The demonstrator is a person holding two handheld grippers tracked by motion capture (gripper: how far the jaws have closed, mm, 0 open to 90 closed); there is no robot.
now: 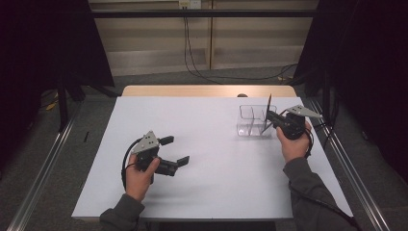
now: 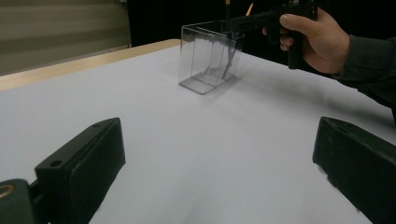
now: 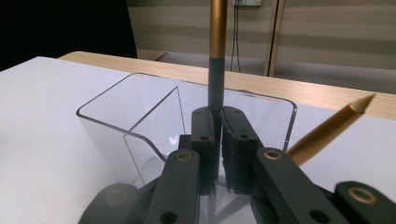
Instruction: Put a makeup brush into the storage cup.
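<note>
Pen [image 3: 217, 60], dark barrel w/ gold upper end, held upright in right gripper [image 3: 218, 140]; jaws pinched tight on the barrel, pen rising straight up from between them. Lower part of pen dips into the clear plastic holder [image 3: 140, 116], seen through its wall in left gripper view [image 2: 227, 63]. Can't tell if the tip touches the holder floor.

Second pen [image 3: 329, 128], gold, slants out to the right of the jaws in right gripper view, tip up; looks like it already leans in the holder, but its lower end is hidden behind the gripper.

Progress, my read: pens going into the holder. One prob. in, this one over/in a compartment and not yet let go. Left to do: lower if needed, open jaws, pull hand back. Which compartment — can't tell for sure; holder has a divider, pen sits near it.

Holder [image 1: 255, 120] stands on the desk [image 1: 202, 192] near the far right corner, close to the far edge. Right gripper [image 1: 269, 115] is just beside its right side, at rim height, held by the right hand [image 1: 294, 144].

Left gripper [image 1: 174, 150] is well apart, toward the near left part of the desk, jaws spread wide, nothing between them, pointing across at the holder. Left hand [image 1: 138, 178] holds it low over the desk.
</note>
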